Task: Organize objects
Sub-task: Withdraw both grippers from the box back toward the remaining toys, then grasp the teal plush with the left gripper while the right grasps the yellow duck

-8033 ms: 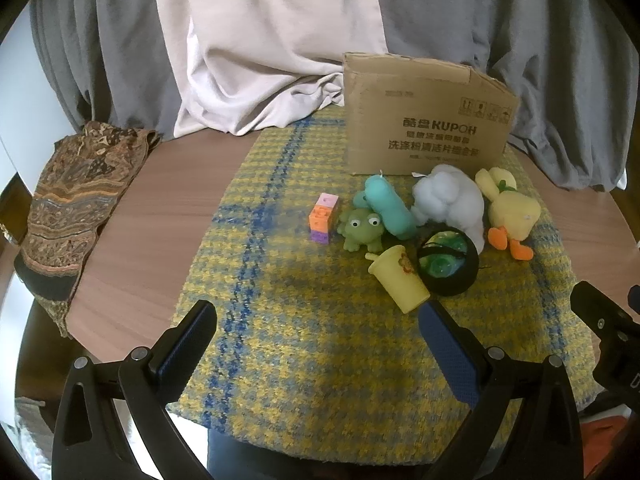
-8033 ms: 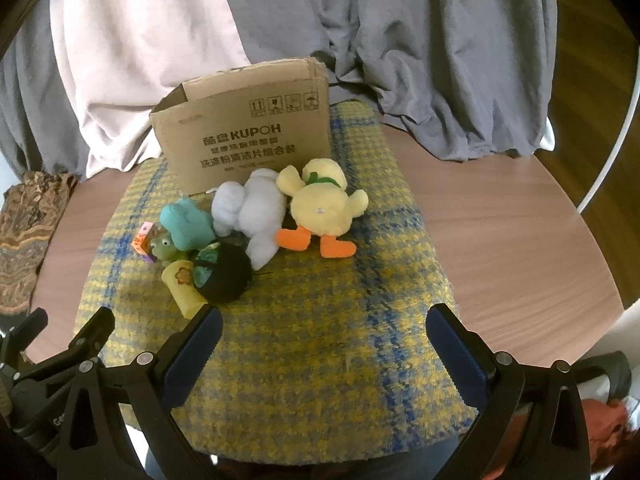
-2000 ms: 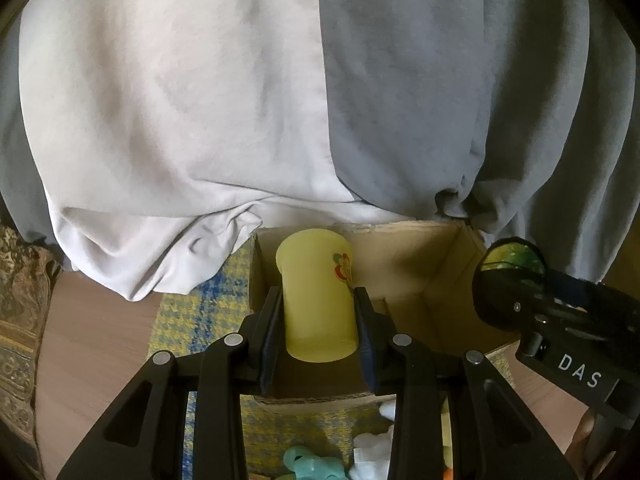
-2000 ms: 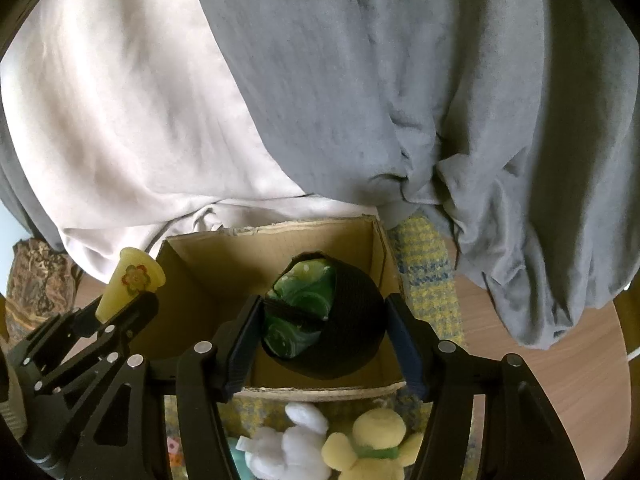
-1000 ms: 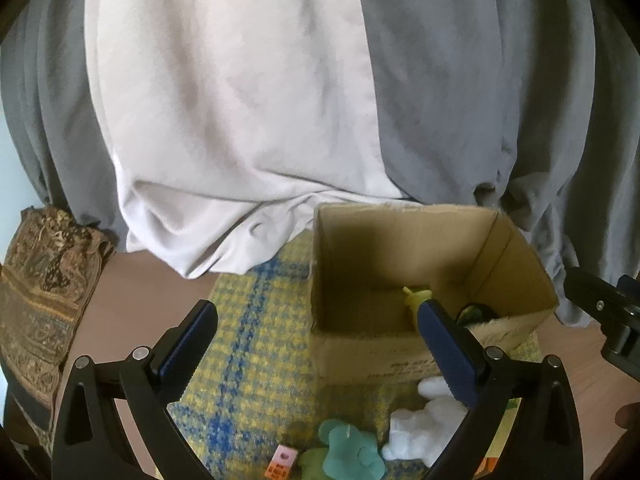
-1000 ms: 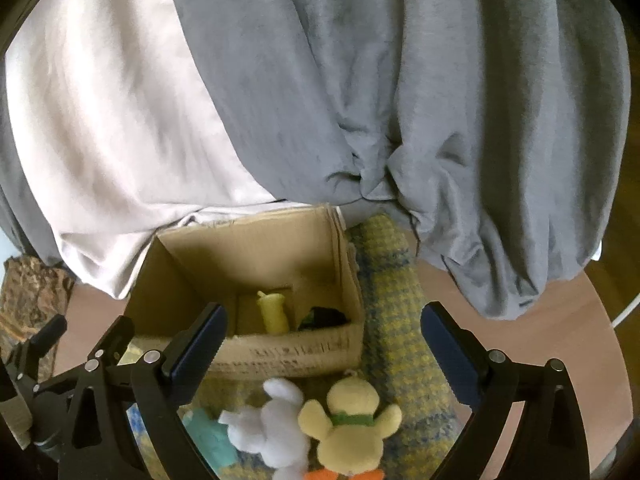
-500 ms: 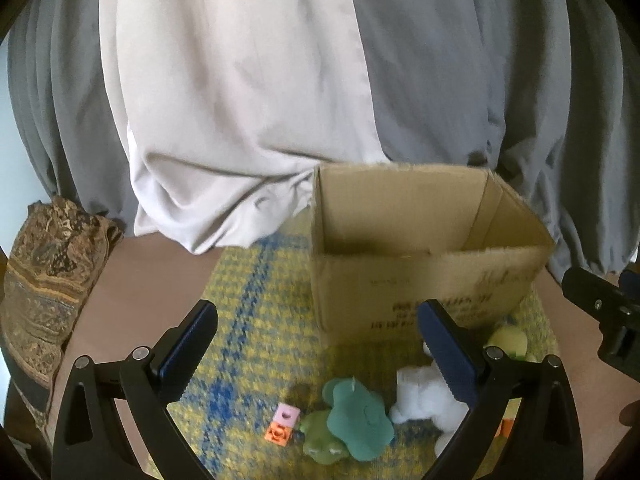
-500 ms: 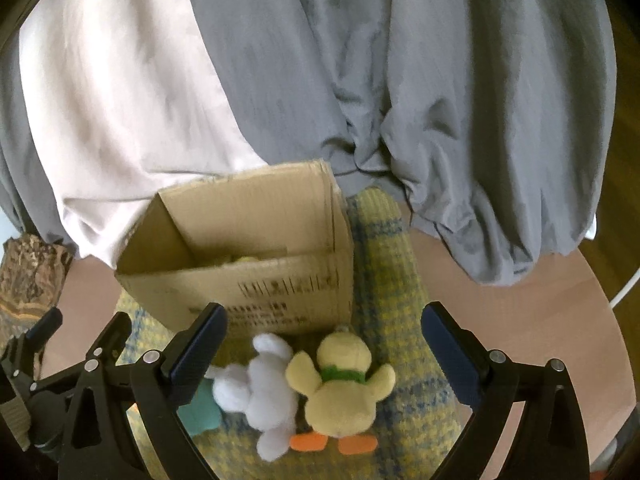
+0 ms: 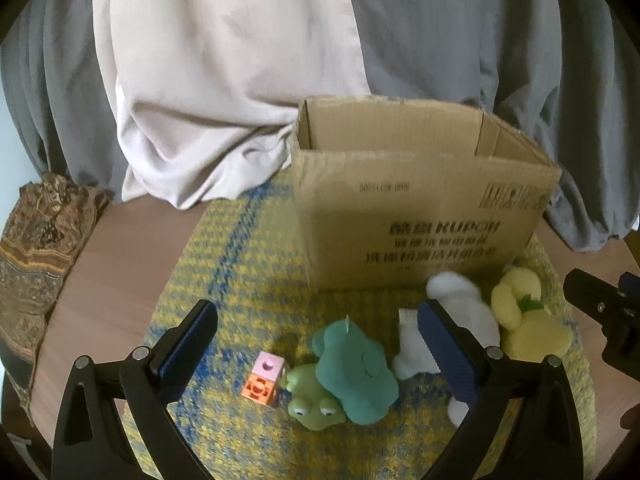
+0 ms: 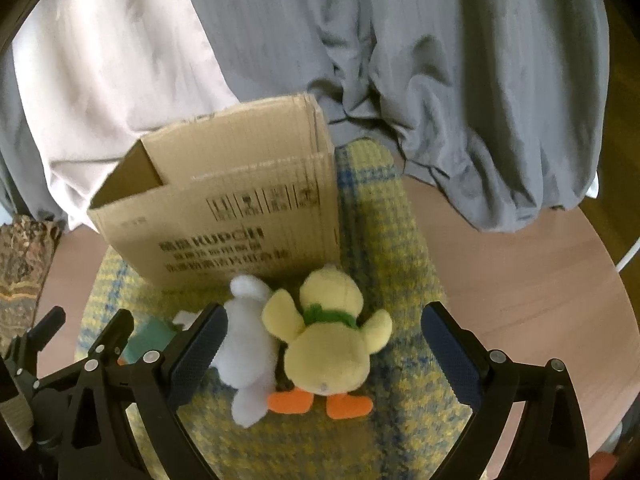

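Both grippers are hovering low over the checked cloth (image 9: 248, 264) on the round table (image 10: 520, 280), each with its jaws spread wide and holding nothing. The right gripper (image 10: 320, 348) is framing the yellow duck plush (image 10: 328, 344), which is lying face down with its orange feet at 6 o'clock and its head at 12, touching the white plush (image 10: 250, 344) at 9 o'clock. The left gripper (image 9: 316, 340) is looking down on the teal plush (image 9: 352, 368), which is resting partly on the green frog (image 9: 314, 400), with the small pink-and-orange cube (image 9: 264, 378) just beside the frog at 9 o'clock. The cardboard box (image 9: 420, 216) is standing open at 12 o'clock, just behind the toys. The step in hand is probably picking the next toys: the right jaws should be centring on the duck's body, not a wing, so the left pad is slipping between duck and white plush without dragging it. The left should be taking the teal plush from the top, leaving the frog undisturbed.
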A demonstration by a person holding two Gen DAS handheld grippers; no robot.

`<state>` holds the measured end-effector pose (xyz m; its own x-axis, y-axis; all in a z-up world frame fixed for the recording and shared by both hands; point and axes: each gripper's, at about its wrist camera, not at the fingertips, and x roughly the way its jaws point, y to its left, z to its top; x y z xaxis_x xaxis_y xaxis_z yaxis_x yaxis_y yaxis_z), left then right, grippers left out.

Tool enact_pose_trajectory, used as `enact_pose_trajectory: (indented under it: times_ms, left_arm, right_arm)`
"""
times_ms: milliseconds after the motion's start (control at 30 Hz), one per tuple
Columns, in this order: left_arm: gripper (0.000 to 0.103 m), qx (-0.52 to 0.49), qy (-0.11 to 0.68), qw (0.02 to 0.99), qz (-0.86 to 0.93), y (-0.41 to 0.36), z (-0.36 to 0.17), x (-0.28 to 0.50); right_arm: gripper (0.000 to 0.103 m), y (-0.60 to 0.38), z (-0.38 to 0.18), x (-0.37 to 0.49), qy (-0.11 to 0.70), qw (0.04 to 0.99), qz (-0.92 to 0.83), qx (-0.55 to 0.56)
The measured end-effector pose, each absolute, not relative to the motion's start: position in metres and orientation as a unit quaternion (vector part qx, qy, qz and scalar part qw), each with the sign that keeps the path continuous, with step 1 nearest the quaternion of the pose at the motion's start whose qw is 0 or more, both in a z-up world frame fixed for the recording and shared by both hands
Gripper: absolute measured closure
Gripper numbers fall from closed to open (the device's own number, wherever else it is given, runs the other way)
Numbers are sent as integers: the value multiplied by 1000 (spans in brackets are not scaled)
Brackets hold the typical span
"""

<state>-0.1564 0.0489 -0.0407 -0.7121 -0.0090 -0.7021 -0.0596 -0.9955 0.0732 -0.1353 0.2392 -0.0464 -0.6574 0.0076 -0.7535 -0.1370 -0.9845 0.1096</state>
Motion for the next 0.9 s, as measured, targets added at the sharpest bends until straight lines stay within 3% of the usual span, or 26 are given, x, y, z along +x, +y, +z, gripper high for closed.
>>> enact_pose_trajectory:
  times_ms: [900]
  left_arm:
    - [4, -416, 20, 44, 908, 55, -88, -155]
  right_arm:
    - [5, 247, -93, -144, 81, 49, 880, -465]
